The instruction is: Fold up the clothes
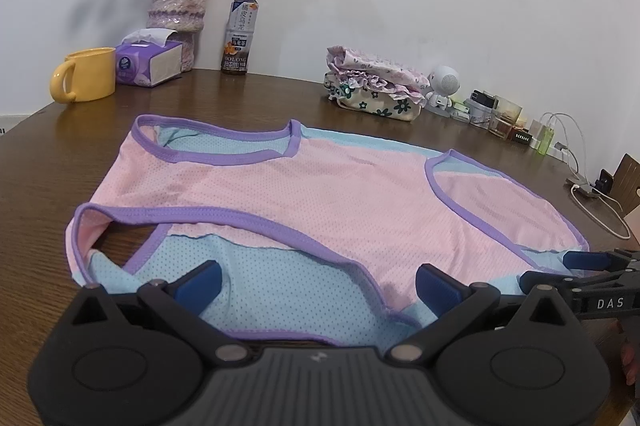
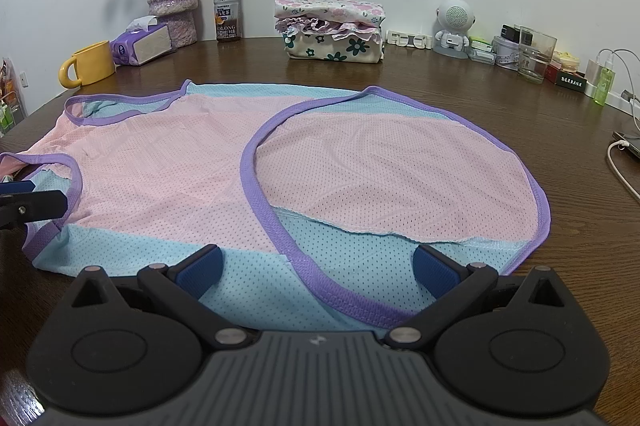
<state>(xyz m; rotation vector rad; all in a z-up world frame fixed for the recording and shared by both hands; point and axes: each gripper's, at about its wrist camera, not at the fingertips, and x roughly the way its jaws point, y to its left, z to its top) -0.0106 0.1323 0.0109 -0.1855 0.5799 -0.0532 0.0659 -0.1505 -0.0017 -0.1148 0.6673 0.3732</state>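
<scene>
A pink and light-blue mesh sleeveless top with purple trim (image 1: 320, 194) lies spread flat on the brown wooden table (image 1: 48, 162); it also shows in the right wrist view (image 2: 192, 170). My left gripper (image 1: 318, 280) is open, its blue pads over the near blue edge by the armhole. My right gripper (image 2: 318, 266) is open over the near edge by the purple-trimmed hem. The right gripper's fingers show at the right of the left wrist view (image 1: 568, 268), and a left finger at the left of the right wrist view (image 2: 24, 196).
A stack of folded floral clothes (image 2: 334, 32) sits at the back. A yellow mug (image 1: 84, 74), tissue pack (image 1: 150, 60), flower vase (image 1: 178, 2) and tea bottle (image 1: 239, 30) stand back left. A white speaker (image 2: 454, 26), glass (image 2: 536, 54), small boxes and charging cables (image 2: 620, 162) line the right.
</scene>
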